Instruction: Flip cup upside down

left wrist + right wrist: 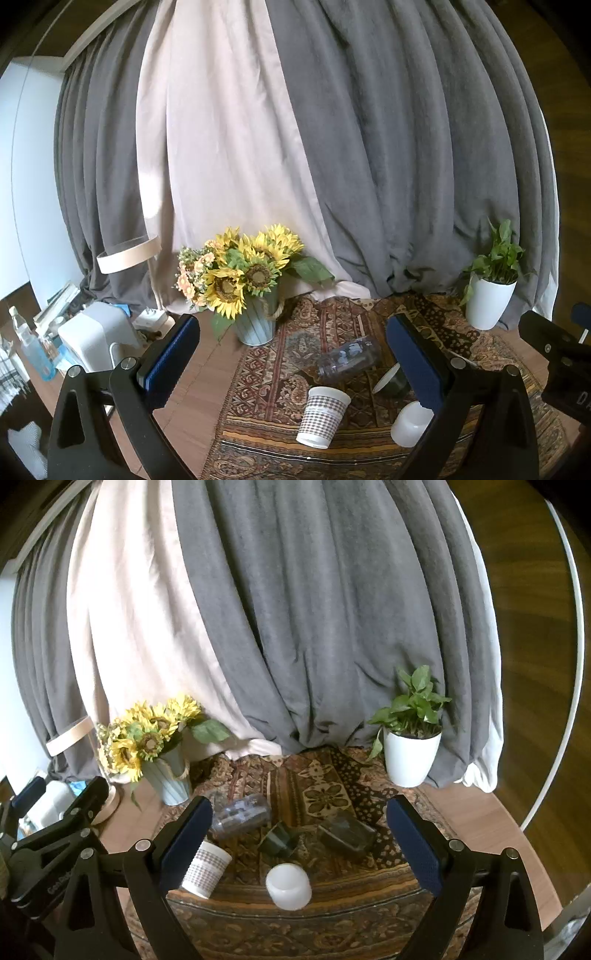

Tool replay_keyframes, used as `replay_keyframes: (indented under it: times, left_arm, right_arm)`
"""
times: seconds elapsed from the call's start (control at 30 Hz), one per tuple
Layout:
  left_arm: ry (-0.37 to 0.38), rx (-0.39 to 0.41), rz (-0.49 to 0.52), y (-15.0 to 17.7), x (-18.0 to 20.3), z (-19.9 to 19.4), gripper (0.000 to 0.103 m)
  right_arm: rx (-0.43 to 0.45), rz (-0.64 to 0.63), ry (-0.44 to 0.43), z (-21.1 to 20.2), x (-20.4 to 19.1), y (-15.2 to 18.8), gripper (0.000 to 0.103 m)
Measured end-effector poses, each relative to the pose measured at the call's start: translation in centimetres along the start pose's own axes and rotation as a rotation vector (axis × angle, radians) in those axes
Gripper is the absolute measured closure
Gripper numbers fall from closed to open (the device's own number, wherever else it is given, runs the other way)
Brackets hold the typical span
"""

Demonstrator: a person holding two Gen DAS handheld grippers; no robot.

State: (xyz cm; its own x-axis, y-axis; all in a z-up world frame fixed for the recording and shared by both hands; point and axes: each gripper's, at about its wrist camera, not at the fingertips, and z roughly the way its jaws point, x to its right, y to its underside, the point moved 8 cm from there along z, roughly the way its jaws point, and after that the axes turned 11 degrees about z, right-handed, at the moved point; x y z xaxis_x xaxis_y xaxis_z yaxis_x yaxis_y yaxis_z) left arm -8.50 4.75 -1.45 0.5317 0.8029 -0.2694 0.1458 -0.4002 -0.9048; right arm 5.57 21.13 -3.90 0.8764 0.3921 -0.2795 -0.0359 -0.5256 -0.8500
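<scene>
Draped grey and beige curtains behind wooden table [476, 812] | white checked paper cup [323, 416] upright on patterned cloth [266, 373] | left tongs [293, 363], right tongs [299, 845] both apart, empty | step: approach; next: grasp cup wall, invert.

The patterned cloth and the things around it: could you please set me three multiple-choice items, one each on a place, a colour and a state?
1. Where does the white plant pot stand?
A. back right, by the curtain
B. between the cups
C. left of the sunflowers

2. What colour is the sunflower vase?
A. red
B. pale blue
C. black

3. How does the checked cup stand?
A. upside down
B. on its side
C. upright, mouth up

Answers:
1 A: the white plant pot is at the cloth's far right edge.
2 B: the vase is pale blue.
3 C: the checked cup shows its open rim on top.
</scene>
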Motion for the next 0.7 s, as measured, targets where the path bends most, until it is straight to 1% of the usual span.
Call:
replay_keyframes:
  times: [0.1,0.7]
  left_arm:
    - [-0.008,0.003,0.007,-0.1,-0.1,0.0,0.0]
    - [0.002,0.009,-0.006,0.1,-1.1,0.1,0.0]
  right_arm:
    - [0.005,-0.006,0.004,0.0,-0.3,0.0,0.007]
    - [0.015,-0.011,0.01,-0.2,-1.5,0.2,0.007]
